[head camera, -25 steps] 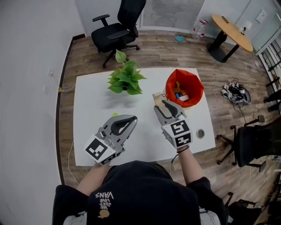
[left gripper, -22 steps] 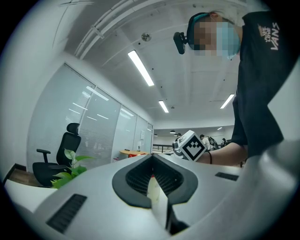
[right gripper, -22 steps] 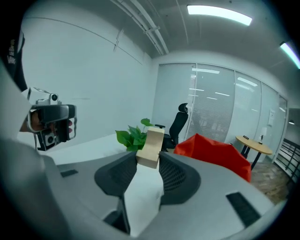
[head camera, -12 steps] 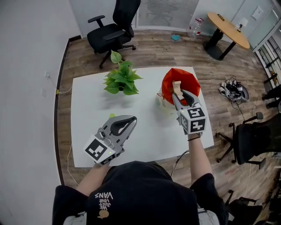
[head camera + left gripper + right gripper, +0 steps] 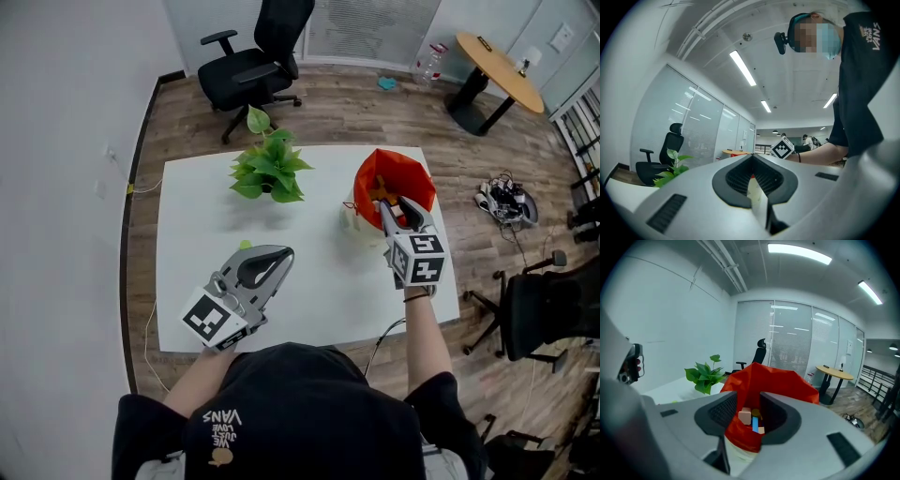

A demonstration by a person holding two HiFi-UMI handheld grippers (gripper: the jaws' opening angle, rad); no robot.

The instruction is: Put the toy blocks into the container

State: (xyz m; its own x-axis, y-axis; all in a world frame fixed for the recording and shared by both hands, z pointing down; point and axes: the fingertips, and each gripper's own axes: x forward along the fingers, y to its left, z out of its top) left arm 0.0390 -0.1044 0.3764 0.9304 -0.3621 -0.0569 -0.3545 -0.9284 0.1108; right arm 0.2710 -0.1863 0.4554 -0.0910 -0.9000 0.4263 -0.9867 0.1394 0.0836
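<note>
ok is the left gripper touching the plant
Apart. The head view shows a stretch of bare table between the left gripper and the plant, which stands further back.

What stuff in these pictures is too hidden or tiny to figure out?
- Head view: the right gripper covers the inside of the red container, so its blocks can't be counted.
- Right gripper view: the jaws stand apart, but whether they pinch the pinkish block is unclear.
- Head view: the green speck by the left gripper is too small to name.
</note>
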